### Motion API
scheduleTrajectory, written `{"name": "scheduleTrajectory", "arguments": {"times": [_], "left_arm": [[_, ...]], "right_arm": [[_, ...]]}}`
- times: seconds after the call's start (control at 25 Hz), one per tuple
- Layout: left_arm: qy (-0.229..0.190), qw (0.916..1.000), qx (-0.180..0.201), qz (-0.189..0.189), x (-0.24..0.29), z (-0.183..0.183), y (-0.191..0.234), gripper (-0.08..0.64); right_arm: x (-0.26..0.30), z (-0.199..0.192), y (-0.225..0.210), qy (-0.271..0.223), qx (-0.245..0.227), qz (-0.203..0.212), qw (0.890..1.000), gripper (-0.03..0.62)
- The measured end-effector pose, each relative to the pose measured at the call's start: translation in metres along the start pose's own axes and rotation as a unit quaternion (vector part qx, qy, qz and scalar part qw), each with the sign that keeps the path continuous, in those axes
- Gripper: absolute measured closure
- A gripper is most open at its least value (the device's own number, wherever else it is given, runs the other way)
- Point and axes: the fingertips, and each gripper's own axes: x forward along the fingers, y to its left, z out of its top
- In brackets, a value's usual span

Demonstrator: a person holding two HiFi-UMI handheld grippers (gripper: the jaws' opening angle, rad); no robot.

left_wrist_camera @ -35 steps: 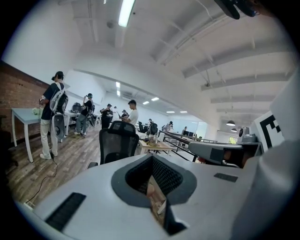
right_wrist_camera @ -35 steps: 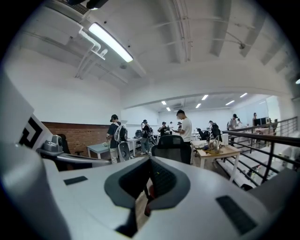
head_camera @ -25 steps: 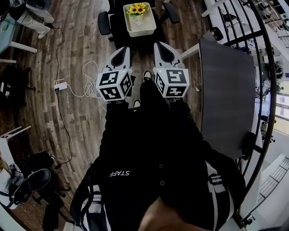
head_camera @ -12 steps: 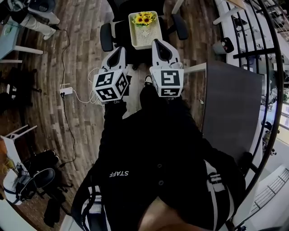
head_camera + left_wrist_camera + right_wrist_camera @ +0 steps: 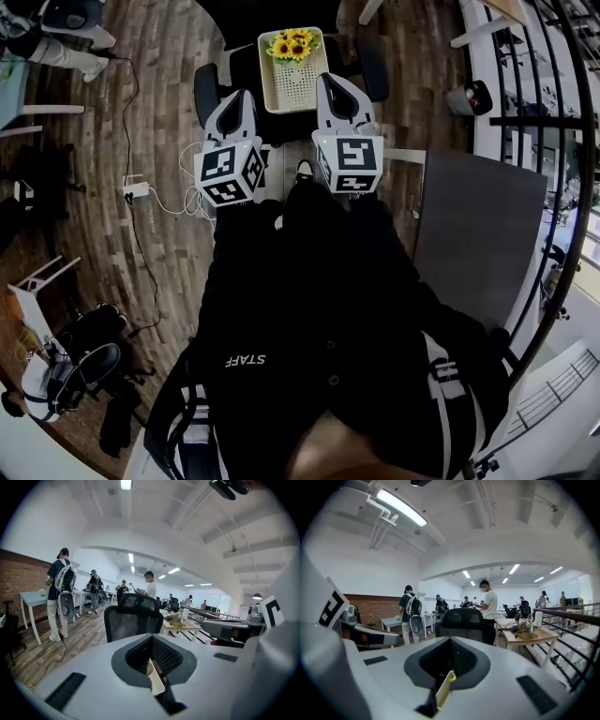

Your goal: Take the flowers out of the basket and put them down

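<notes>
A white perforated basket (image 5: pixel 296 77) stands on the seat of a black office chair (image 5: pixel 208 92). Yellow sunflowers (image 5: pixel 292 44) lie at its far end. My left gripper (image 5: pixel 234 97) hovers just left of the basket's near corner. My right gripper (image 5: pixel 335 84) hovers at the basket's right side. Both are shut and hold nothing. In the left gripper view (image 5: pixel 152 644) the chair back (image 5: pixel 132 616) rises ahead, and a cream strip of basket (image 5: pixel 156 682) shows through the jaw slot. The right gripper view (image 5: pixel 452 645) shows the same chair (image 5: pixel 465 620) and a basket edge (image 5: pixel 444 691).
A grey table (image 5: pixel 478 234) and a black railing (image 5: pixel 562 187) lie to my right. A white cable and power strip (image 5: pixel 137 188) trail over the wooden floor at left, with bags (image 5: pixel 80 361) lower left. Several people (image 5: pixel 58 592) stand at desks beyond the chair.
The person has walked forward, so the chair and basket are closer. Both grippers have moved up from short of the basket to either side of its near end.
</notes>
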Motion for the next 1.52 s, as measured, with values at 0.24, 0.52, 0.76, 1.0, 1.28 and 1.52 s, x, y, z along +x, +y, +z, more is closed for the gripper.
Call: {"name": "scheduleTrajectory", "arguments": {"times": [0.24,0.52,0.76,1.0,1.28,1.52], "left_arm": [[0.022,0.9997,-0.001,0.008,0.038,-0.025,0.014,0.56],[0.087,0.9956,-0.031,0.015,0.097,-0.096,0.056,0.56],[0.118,0.9924,-0.035,0.01,0.168,-0.179,0.094,0.56],[0.13,0.99,-0.054,0.012,0.228,-0.254,0.134,0.56],[0.134,0.9888,-0.065,0.01,0.268,-0.307,0.154,0.56],[0.134,0.9894,-0.056,-0.001,0.295,-0.325,0.165,0.56]], "right_arm": [[0.038,-0.043,-0.017,0.045,0.032,0.001,0.999,0.577],[0.103,-0.121,-0.009,0.117,0.046,0.004,0.992,0.577],[0.182,-0.227,-0.017,0.154,0.054,-0.014,0.986,0.577],[0.249,-0.335,-0.027,0.198,0.06,-0.034,0.978,0.522],[0.293,-0.417,-0.036,0.238,0.068,-0.048,0.968,0.453],[0.321,-0.459,-0.037,0.258,0.08,-0.063,0.961,0.331]]}}
